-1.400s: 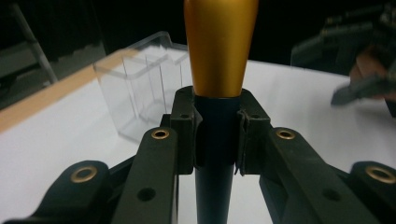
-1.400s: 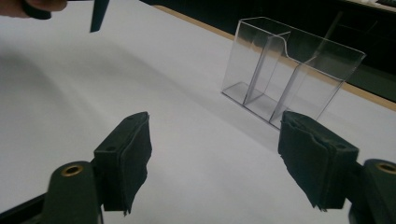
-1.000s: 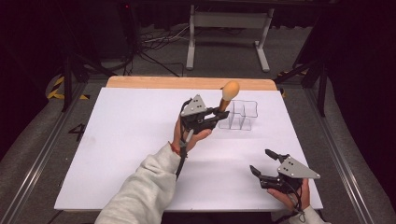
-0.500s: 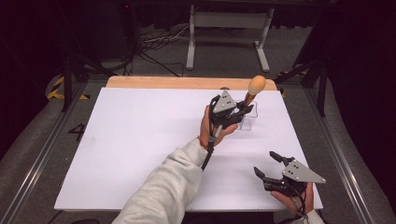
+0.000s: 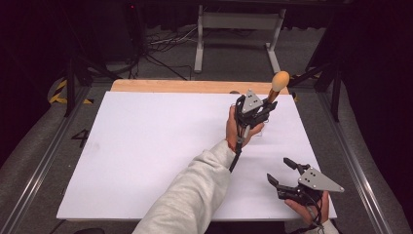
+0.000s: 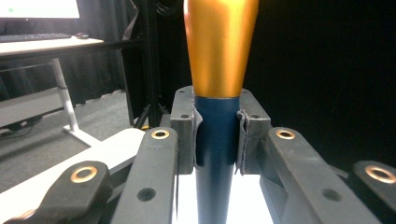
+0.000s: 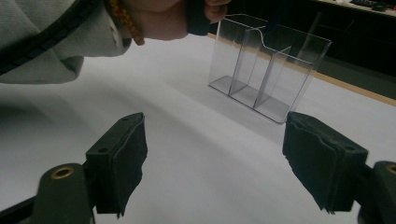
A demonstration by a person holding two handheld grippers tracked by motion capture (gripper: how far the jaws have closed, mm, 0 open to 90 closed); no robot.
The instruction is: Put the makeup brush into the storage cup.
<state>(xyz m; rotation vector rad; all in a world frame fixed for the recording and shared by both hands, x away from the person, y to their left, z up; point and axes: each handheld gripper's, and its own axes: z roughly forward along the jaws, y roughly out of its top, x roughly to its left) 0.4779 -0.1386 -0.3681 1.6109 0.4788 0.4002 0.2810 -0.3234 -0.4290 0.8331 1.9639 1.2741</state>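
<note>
A brush with a dark blue handle (image 6: pixel 215 154), a gold collar (image 6: pixel 219 46) and a rounded orange head (image 5: pixel 280 80) stands nearly upright in my left gripper (image 5: pixel 265 108) (image 6: pixel 218 135). The pads are shut on the blue handle just below the collar. That gripper hovers at the far right of the white table, above a clear plastic organizer (image 7: pixel 266 65) with upright dividers. The left hand and sleeve (image 7: pixel 56 32) hang just beside the organizer. My right gripper (image 5: pixel 280 170) (image 7: pixel 224 163) rests near the front right edge, open, with nothing between its jaws, and faces the organizer.
A white sheet (image 5: pixel 156 146) covers the table, with a wooden strip (image 5: pixel 170 86) along the far edge. Metal rails run along both sides. Beyond the table a desk frame (image 5: pixel 238 29) and cables lie on the dark floor.
My left hand has carried the brush to the right across the far side of the table, until it is over the organizer. The right gripper has stayed put.
</note>
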